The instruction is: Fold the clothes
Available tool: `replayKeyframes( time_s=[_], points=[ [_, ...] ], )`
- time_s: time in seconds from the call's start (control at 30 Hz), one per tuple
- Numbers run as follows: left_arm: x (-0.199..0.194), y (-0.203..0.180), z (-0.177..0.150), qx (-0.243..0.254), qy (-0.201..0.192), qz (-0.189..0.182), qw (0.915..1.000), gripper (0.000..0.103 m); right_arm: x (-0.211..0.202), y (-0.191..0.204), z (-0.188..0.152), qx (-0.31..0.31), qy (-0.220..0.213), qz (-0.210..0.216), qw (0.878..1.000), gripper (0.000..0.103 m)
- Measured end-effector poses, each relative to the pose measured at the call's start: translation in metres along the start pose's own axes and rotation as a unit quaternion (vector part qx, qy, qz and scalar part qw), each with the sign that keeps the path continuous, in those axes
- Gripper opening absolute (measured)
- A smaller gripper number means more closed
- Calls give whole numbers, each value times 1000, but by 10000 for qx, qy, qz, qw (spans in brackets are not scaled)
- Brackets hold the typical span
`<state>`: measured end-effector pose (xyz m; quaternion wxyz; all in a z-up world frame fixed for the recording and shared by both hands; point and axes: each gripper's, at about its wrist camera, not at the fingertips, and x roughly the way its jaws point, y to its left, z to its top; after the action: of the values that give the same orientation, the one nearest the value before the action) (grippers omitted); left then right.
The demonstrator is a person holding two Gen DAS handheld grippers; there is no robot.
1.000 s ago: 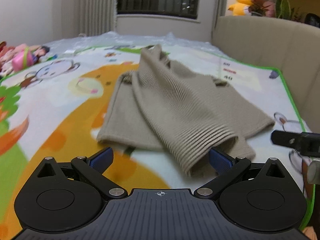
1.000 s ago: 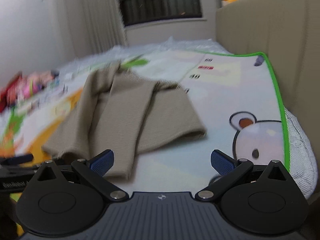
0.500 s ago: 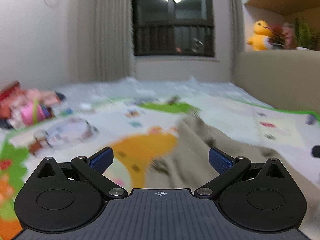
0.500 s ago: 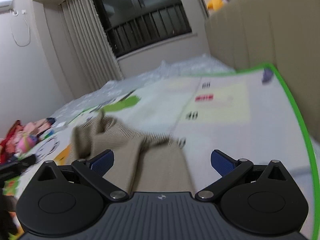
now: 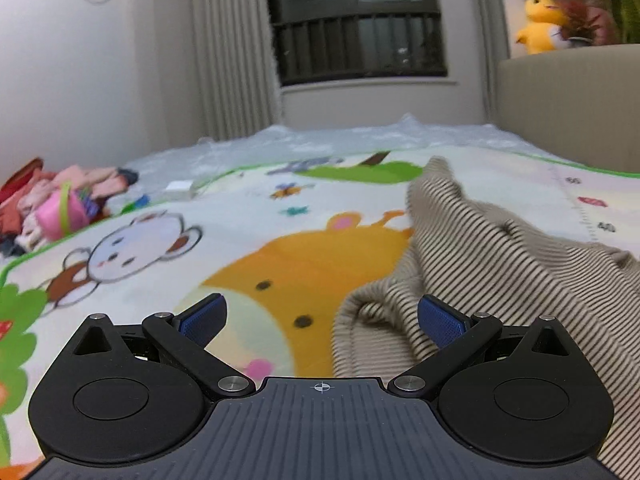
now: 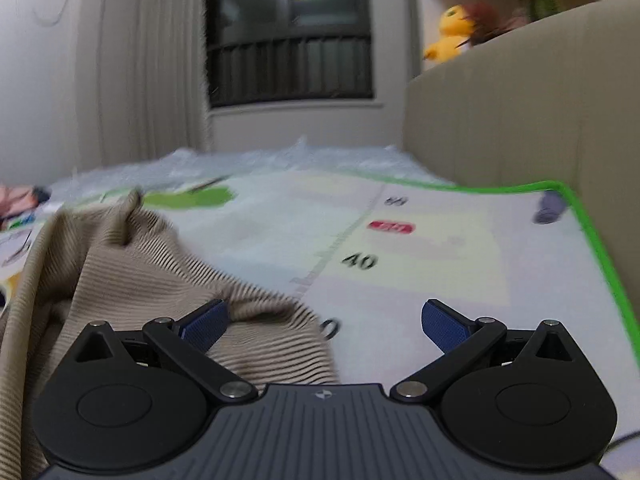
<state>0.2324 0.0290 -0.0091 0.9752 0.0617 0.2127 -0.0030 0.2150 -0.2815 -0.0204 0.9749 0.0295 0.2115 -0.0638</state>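
Readable print on the play mat (image 6: 460, 248): "40" beside a ruler-style scale; the red label above it and the digits further up are too blurred to read. Only a partial "0" shows lower down, next to the sweater edge.

Beige ribbed sweater (image 5: 500, 264) lies bunched on the mat, right of the orange cartoon animal (image 5: 304, 264). Long axis runs roughly away from the cameras toward the window (image 5: 356, 24), a peaked fold at the far end. Near end is cut off by both frames, so the full outline can't be made out.

Left hand-held gripper (image 5: 320, 316): jaws spread wide, holding nothing; right finger overlaps a rolled sweater edge, contact unclear.
Right hand-held gripper (image 6: 324, 320): jaws spread wide, nothing held; left finger sits over sweater fabric.

Right view is motion-blurred. Clothes pile (image 5: 48, 208) at far left, yellow plush (image 5: 536, 24) on the shelf.
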Motion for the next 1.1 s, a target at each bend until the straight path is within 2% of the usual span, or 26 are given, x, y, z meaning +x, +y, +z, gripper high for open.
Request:
replayKeyframes(
  time_s=[0.07, 0.13, 0.2, 0.27, 0.33, 0.4, 0.57, 0.67, 0.77, 0.8, 0.87, 0.9, 0.97, 1.0, 1.07, 1.1],
  points=[
    [-3, 1, 2, -135, -73, -157, 9998, 103, 7, 5, 0, -133, 223, 69, 9996, 103],
    [0, -1, 3, -337, 38, -366, 9988, 103, 13, 10, 1, -299, 444, 222, 9983, 103],
    [5, -7, -1, -323, 162, -563, 9978, 103, 19, 21, 0, -608, 649, -39, 9960, 103],
    [10, -21, -9, 17, 215, -538, 9983, 103, 21, 33, -4, -963, 705, -324, 9923, 103],
    [13, -26, -14, 201, 258, -409, 9986, 103, 17, 37, -7, -1157, 592, -376, 9908, 103],
    [9, -24, -14, 89, 359, -474, 9982, 103, 11, 37, -10, -1270, 503, -350, 9900, 103],
    [-14, -22, -28, -169, 752, -807, 9938, 103, -20, 17, -21, -1057, 619, -37, 9925, 103],
    [-35, -20, -43, -302, 1051, -1092, 9880, 103, -46, 0, -33, -804, 711, 62, 9942, 103],
    [-60, -18, -54, -292, 1096, -1294, 9851, 103, -72, -17, -47, -522, 721, 90, 9960, 103],
    [-70, -15, -53, -295, 1101, -1359, 9841, 103, -78, -20, -48, -513, 650, -29, 9966, 103],
    [-89, -9, -45, -300, 911, -1552, 9832, 103, -91, -26, -49, -507, 484, -270, 9972, 103],
    [-103, -5, -40, -296, 716, -1733, 9818, 103, -101, -27, -45, -593, 254, -418, 9970, 103],
    [-124, 6, -29, -352, 453, -2163, 9746, 103, -121, -27, -37, -722, -201, -669, 9949, 103],
    [-128, 12, -25, -517, 534, -2515, 9650, 103, -131, -31, -30, -507, -366, -487, 9969, 103],
    [-121, 16, -27, -913, 1075, -3116, 9397, 103, -142, -38, -17, 168, -386, 121, 9990, 103],
    [-112, 15, -32, -1098, 1422, -3311, 9264, 103, -141, -41, -15, 509, -228, 463, 9974, 103]
  ],
)
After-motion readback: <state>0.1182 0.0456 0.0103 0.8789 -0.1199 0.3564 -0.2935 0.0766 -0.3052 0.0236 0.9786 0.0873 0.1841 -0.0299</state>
